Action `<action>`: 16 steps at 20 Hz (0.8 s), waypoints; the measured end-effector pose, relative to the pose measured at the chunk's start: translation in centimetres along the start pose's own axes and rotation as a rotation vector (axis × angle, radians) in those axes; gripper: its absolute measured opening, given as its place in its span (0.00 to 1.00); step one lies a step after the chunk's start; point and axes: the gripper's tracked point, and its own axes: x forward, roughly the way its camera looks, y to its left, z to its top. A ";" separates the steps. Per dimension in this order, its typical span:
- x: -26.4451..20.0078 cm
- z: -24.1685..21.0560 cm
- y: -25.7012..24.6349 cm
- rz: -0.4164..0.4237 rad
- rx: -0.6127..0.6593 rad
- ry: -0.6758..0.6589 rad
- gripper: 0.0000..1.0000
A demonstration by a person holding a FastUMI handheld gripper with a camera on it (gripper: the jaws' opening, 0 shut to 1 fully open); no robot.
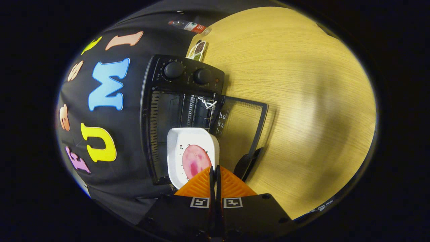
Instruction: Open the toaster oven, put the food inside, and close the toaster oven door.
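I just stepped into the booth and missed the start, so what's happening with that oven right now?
A person's handheld gripper has its orange fingers closed on the rim of a white dish carrying a round pink slice of food. The black toaster oven stands on the wooden table with its glass door swung open. The dish is at the oven's opening, partly inside the cavity. The door is not yet closed.
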 end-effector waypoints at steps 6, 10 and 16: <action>3.4 0.8 2.5 0.010 0.070 -0.091 0.02; 5.5 1.1 3.4 0.007 0.098 -0.140 0.02; 7.6 1.5 4.6 0.019 0.150 -0.177 0.02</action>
